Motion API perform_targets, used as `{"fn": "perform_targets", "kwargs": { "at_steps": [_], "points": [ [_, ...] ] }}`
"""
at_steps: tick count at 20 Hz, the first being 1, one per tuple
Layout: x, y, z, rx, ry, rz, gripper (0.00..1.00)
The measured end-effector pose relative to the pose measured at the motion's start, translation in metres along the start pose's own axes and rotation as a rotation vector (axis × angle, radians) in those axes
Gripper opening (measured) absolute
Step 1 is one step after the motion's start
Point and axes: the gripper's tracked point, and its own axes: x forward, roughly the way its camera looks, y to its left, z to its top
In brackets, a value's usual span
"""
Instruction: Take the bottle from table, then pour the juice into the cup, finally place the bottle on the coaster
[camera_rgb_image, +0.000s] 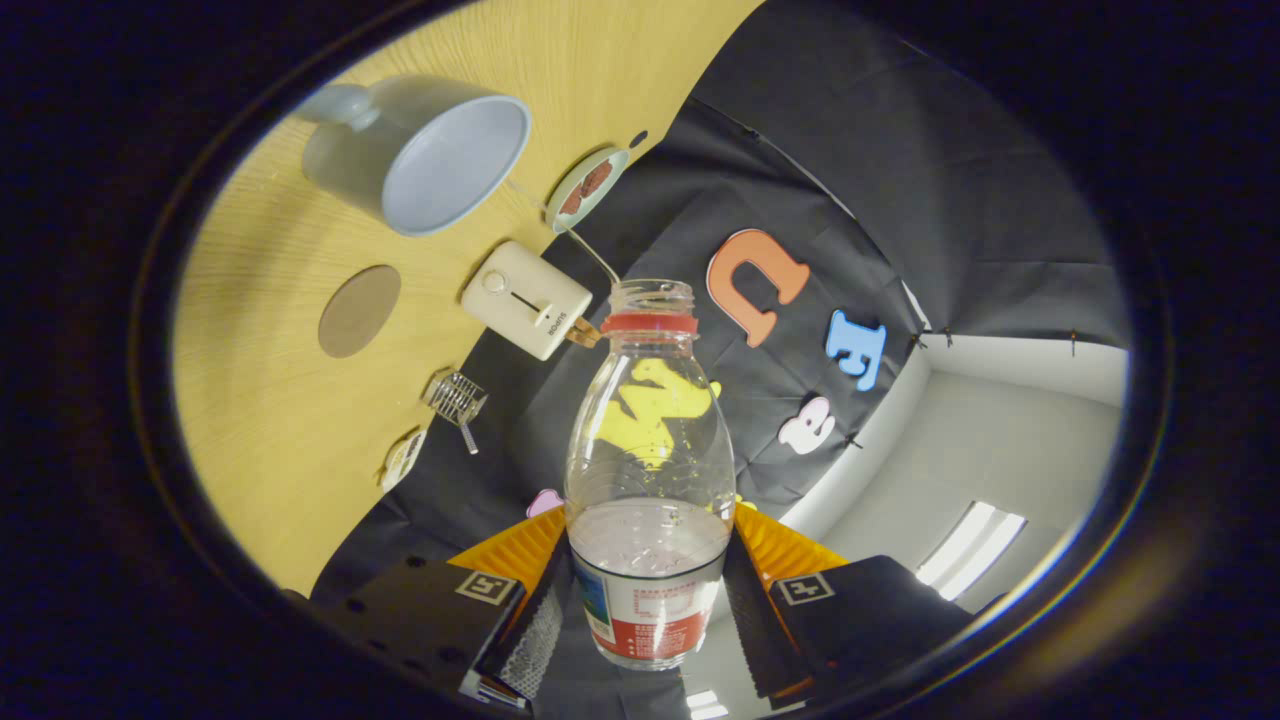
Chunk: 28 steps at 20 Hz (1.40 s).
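Note:
My gripper is shut on a clear plastic bottle, its two fingers pressing on the labelled lower body. The bottle has no cap, a red ring under its open mouth, and some clear liquid lying low in it. The whole view is rolled, so the wooden table stands to the left of the bottle. A pale blue cup with a handle sits on that table well beyond the bottle's mouth, its opening turned toward me. A round brown coaster lies flat on the table between the cup and my fingers.
A cream box with a dial sits near the table's edge, a thin cable running from it. A small round dish lies past it by the cup. A little wire rack and a small white item rest closer in.

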Motion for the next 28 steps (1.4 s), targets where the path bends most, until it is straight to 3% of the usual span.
{"fn": "perform_targets", "kwargs": {
  "at_steps": [5, 12, 17, 22, 28],
  "points": [
    [-0.004, -0.005, 0.005, -0.050, -0.003, -0.026, 0.80],
    [-0.013, -0.025, 0.015, -0.118, -0.024, -0.129, 0.79],
    [-0.017, -0.021, 0.008, -0.144, -0.003, -0.130, 0.79],
    [-0.018, -0.020, 0.003, -0.035, 0.014, -0.099, 0.79],
    [-0.012, -0.020, -0.010, 0.278, 0.077, -0.061, 0.79]
  ]
}}
